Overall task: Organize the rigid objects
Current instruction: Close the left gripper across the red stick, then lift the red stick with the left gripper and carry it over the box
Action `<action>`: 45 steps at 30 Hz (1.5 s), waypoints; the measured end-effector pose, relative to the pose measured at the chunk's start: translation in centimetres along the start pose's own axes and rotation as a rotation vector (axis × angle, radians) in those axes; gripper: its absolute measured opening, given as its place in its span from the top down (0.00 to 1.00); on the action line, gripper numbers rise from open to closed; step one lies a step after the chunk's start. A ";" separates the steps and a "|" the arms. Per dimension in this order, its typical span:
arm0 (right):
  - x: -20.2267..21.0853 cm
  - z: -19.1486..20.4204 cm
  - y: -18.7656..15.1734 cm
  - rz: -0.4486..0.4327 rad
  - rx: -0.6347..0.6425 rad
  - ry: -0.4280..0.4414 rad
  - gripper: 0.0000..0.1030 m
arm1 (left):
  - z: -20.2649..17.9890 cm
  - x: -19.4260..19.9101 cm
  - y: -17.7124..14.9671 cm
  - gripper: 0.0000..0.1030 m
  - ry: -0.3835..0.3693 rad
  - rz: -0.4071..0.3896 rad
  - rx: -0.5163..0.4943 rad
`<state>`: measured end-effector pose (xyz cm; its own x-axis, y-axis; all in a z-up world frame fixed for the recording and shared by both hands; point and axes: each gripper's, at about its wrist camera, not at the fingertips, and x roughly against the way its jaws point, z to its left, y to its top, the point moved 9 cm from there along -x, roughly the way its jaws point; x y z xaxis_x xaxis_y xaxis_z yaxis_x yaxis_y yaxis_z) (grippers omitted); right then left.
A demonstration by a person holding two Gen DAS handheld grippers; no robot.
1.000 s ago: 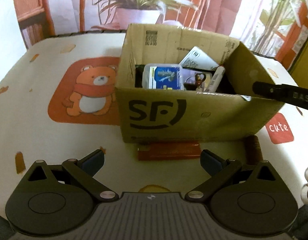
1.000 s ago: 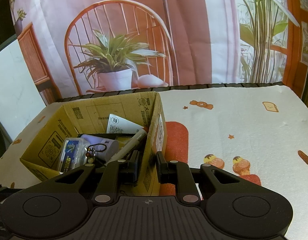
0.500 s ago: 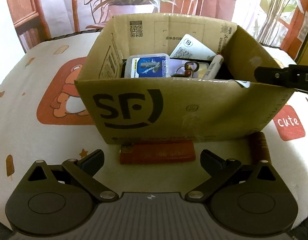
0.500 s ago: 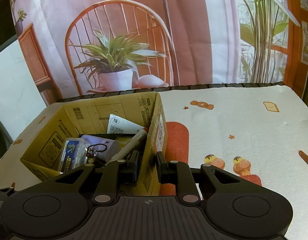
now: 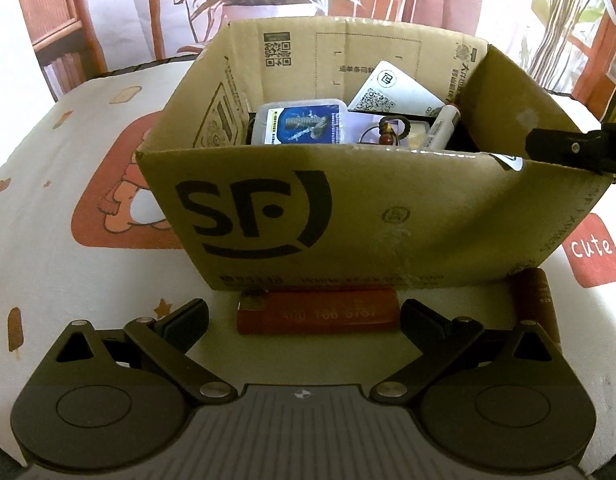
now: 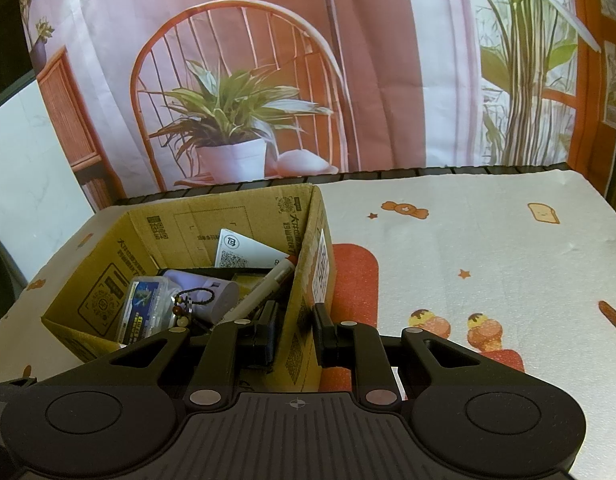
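Table (image 6: 488, 240): a wide top under a pale cloth printed with bears, sweets and ice lollies; a red patch reading "cute" lies at its right side in the left wrist view.
Backdrop (image 6: 388, 60): a printed scene of curtains, a rattan chair and a potted plant hangs behind the table's far edge.
Cardboard box (image 5: 348, 216): open-topped, standing on the cloth, a big black "SF" mark on the wall that faces the left gripper.
Right gripper (image 6: 294, 330): jaws drawn narrow and pinching the box's right-hand wall, one finger inside the box and one outside.
Left gripper (image 5: 304, 318): jaws spread wide with nothing between the pads, hovering low over the cloth just in front of the box.
White card (image 5: 396, 88): bears a QR code and leans against the far wall inside the box.
Plastic case (image 5: 302, 122): clear, with a blue label, lying at the left inside the box.
Lilac item (image 6: 204, 292): a pale rounded thing beside the case; I cannot tell what it is.
Marker (image 5: 442, 126): white, propped slanting in the right corner inside the box.
Bead string (image 5: 388, 132): a dark cord with brown beads, on top of the box's contents.
Red lighter (image 5: 318, 314): lies flat on the cloth, along the foot of the box's front wall, between the left gripper's spread fingers.
Brown cylinder (image 5: 536, 300): lies on the cloth by the box's front right corner.
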<state>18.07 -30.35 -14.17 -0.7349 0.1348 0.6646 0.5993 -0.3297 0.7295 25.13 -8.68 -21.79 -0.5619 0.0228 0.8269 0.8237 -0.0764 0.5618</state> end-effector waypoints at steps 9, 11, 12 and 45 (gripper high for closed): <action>0.0 0.0 0.0 0.000 0.000 0.000 0.82 | 1.0 0.6 0.0 0.10 -0.013 -0.013 0.022; 0.0 0.0 0.0 -0.001 -0.001 0.000 0.82 | 1.4 0.8 0.0 0.15 -0.016 -0.020 0.030; 0.0 0.0 0.0 -0.001 -0.001 -0.001 0.82 | 1.6 0.9 0.0 0.17 -0.012 -0.023 0.030; -0.1 0.0 0.0 0.000 -0.002 0.000 0.82 | 7.6 5.0 0.6 0.18 -0.012 -0.081 0.166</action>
<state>18.18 -30.34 -14.21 -0.7352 0.1348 0.6643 0.5985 -0.3312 0.7295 23.40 -1.06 -17.14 -0.6269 0.0346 0.7783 0.7775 0.0916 0.6222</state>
